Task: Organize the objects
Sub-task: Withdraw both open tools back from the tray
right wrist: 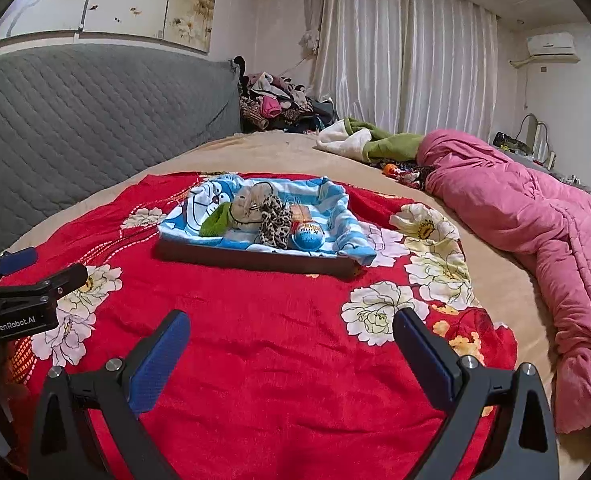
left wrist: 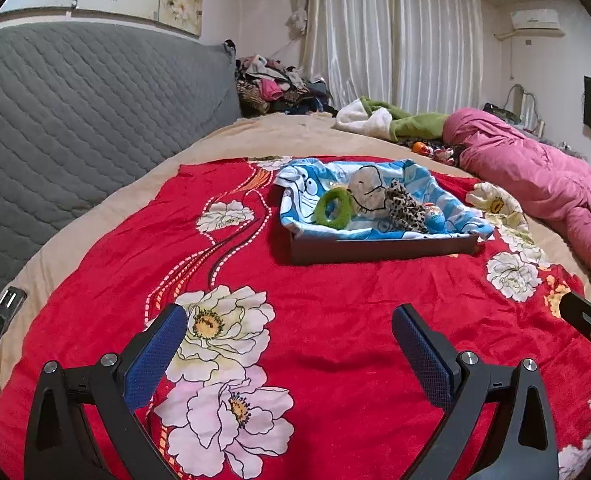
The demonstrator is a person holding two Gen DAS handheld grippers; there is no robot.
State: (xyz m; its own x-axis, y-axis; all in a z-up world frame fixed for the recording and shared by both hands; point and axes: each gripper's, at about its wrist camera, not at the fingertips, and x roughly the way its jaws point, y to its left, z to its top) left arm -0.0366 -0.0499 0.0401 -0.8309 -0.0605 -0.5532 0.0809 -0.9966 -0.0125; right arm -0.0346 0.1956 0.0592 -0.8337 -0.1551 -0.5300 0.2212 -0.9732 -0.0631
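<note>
A dark brown tray [left wrist: 379,249] sits on the red floral blanket [left wrist: 315,320], toward twelve o'clock from both grippers and well apart from them. It is lined with a blue-and-white cartoon cloth [left wrist: 447,196] that spills over its rim. On the cloth lie a green ring [left wrist: 332,208] at the tray's nine o'clock end, a beige plush lump [left wrist: 369,188] in the middle, a leopard-print fabric piece [left wrist: 405,204] touching the plush, and a blue-and-red egg-shaped toy [left wrist: 433,215] toward three o'clock.

The left gripper [left wrist: 289,344] hovers over bare blanket with its blue-padded fingers spread wide and nothing between them. The right gripper [right wrist: 291,346] is likewise wide apart and empty, at three o'clock of the left one.

Beyond the blanket, a rolled pink quilt [right wrist: 535,216] lies at two o'clock, a green and white blanket [right wrist: 375,140] at one o'clock, and a grey quilted headboard [right wrist: 95,120] at ten o'clock.
</note>
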